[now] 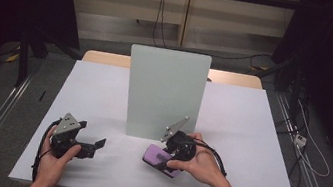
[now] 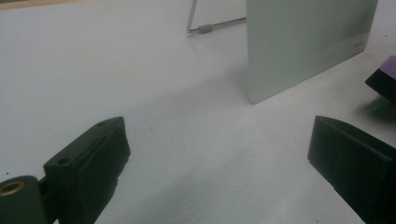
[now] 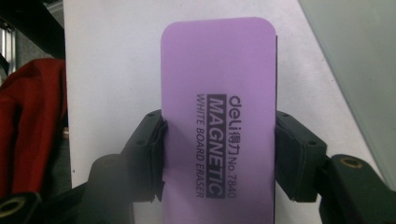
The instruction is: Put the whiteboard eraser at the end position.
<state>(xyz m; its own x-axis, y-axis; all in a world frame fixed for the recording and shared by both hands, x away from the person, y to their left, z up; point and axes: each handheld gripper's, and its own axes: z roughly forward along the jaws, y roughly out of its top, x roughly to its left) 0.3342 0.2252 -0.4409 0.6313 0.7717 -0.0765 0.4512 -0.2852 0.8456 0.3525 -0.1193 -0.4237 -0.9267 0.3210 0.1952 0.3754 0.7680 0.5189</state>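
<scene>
Already the right gripper [image 3: 218,154] clamps the purple rectangular magnetic whiteboard eraser [image 3: 218,116] by its long sides, just before the upright pale-green standing whiteboard [image 1: 164,93]; wiping remains. Left of the board, the left gripper [image 2: 217,158] rests open and empty.

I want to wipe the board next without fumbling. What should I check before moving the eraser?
1. Right gripper jaws clamp the purple eraser on both long sides: ok.
2. Eraser sits straight between the jaws, label facing up: ok.
3. Whiteboard stands upright on the table: ok.
4. Board's stand firm enough to take a push: cannot tell.
5. Left gripper open, holding nothing, apart from the board: ok.
</scene>
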